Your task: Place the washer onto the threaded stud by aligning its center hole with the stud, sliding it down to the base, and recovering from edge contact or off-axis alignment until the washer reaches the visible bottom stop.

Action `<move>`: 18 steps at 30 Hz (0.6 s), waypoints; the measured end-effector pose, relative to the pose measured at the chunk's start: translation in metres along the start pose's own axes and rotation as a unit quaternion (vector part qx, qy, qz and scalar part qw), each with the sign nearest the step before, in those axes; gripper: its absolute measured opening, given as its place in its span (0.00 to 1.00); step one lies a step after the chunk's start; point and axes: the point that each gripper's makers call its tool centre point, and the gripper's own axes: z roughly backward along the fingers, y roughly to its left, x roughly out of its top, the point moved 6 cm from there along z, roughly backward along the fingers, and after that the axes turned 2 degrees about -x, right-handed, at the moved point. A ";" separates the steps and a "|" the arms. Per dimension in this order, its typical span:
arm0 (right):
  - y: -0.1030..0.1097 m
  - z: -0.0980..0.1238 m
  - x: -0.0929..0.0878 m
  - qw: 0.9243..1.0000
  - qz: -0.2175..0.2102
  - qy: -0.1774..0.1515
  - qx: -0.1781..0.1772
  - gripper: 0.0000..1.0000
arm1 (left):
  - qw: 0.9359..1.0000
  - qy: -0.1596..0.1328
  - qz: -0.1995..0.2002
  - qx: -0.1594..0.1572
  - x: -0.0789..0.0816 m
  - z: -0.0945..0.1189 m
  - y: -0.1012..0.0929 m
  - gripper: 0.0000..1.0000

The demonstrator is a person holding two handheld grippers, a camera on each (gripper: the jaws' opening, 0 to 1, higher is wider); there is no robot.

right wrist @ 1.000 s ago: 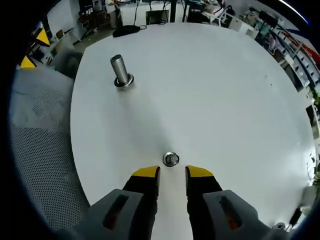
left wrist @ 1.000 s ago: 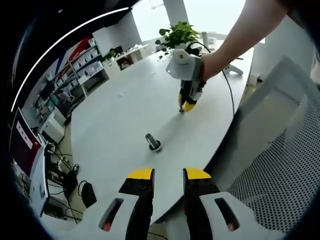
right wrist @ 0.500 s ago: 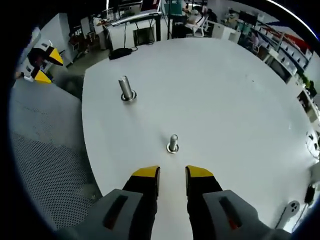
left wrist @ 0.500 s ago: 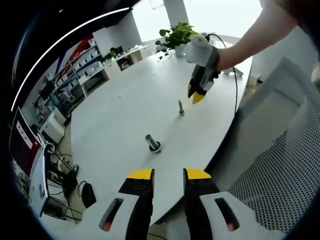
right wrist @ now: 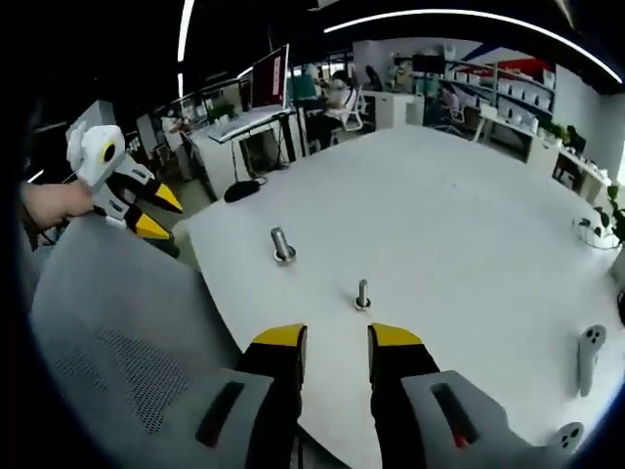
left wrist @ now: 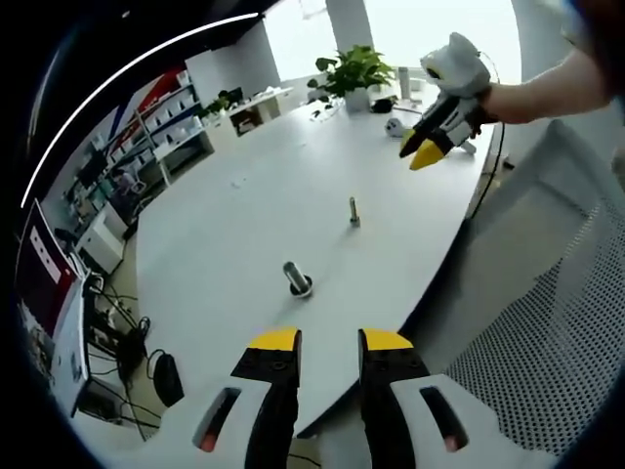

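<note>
Across the broad white counter (left wrist: 244, 205) two metal pieces stand upright and well apart: the smaller threaded stud (left wrist: 354, 212) with the washer (right wrist: 362, 305) seated at its base, touching the surface, and a thicker stud (left wrist: 296, 278) with a wide collar nearer the rounded edge. From the left gripper view, the left tool (left wrist: 329, 340) hangs off the counter's near edge, yellow tips parted by a narrow gap with nothing between them. Up at the far right the right tool (left wrist: 422, 153) is held in the air above the counter's edge by a person's hand, yellow tips pointing down and left; its tips look close together there. Over to the right gripper view: the right tool (right wrist: 337, 337) shows a narrow empty gap between its tips, the small stud just beyond them on the white surface. The left tool (right wrist: 151, 212) appears at the left, held over a grey mesh chair back (right wrist: 107, 332). Room-wise, it's an open office: a potted plant (left wrist: 352, 70) at the counter's far end, shelving (left wrist: 161, 127) along the wall, a monitor (right wrist: 269, 76) on a desk, bright ceiling light strips, and white controllers (right wrist: 584, 357) lying near the counter's right side.
</note>
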 end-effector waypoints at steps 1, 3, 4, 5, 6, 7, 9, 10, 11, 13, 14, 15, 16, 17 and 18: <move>0.003 0.006 0.003 1.000 -0.012 -0.016 -0.003 0.27 | 1.000 -0.002 0.000 0.000 0.001 0.000 0.000 0.21; 0.009 0.016 0.006 0.999 -0.031 -0.039 -0.003 0.28 | 1.000 -0.018 0.005 0.002 0.005 0.003 0.001 0.21; 0.012 0.020 0.007 0.998 -0.035 -0.046 -0.003 0.28 | 0.999 -0.034 0.020 0.004 0.008 0.005 0.003 0.21; 0.013 0.024 0.006 0.998 -0.036 -0.046 -0.004 0.28 | 0.999 -0.045 0.031 0.007 0.009 0.007 0.005 0.21; 0.015 0.028 0.005 0.998 -0.036 -0.051 -0.005 0.28 | 0.998 -0.054 0.040 0.011 0.010 0.009 0.008 0.21; 0.017 0.029 0.005 0.998 -0.045 -0.047 0.002 0.30 | 0.996 -0.066 0.057 0.015 0.011 0.012 0.011 0.21; 0.019 0.034 0.005 0.996 -0.075 -0.049 0.005 0.32 | 0.992 -0.092 0.085 0.019 0.015 0.017 0.017 0.21; 0.020 0.036 0.007 0.995 -0.081 -0.059 0.005 0.32 | 0.990 -0.102 0.095 0.021 0.017 0.019 0.019 0.21; 0.024 0.040 0.009 0.995 -0.081 -0.064 0.006 0.32 | 0.987 -0.114 0.107 0.022 0.018 0.021 0.022 0.21; 0.028 0.042 0.011 0.995 -0.078 -0.067 0.003 0.32 | 0.985 -0.121 0.119 0.027 0.017 0.024 0.026 0.22; 0.033 0.043 0.012 0.995 -0.073 -0.071 0.001 0.32 | 0.985 -0.121 0.122 0.029 0.016 0.024 0.026 0.22; 0.035 0.043 0.013 0.995 -0.072 -0.073 -0.001 0.32 | 0.984 -0.121 0.124 0.030 0.016 0.025 0.027 0.22; 0.038 0.043 0.014 0.994 -0.072 -0.076 -0.003 0.32 | 0.984 -0.122 0.124 0.032 0.016 0.024 0.027 0.22; 0.039 0.043 0.015 0.994 -0.070 -0.078 -0.004 0.32 | 0.984 -0.124 0.123 0.034 0.016 0.025 0.027 0.22; 0.039 0.043 0.014 0.995 -0.066 -0.078 -0.007 0.32 | 0.984 -0.127 0.122 0.035 0.017 0.026 0.027 0.21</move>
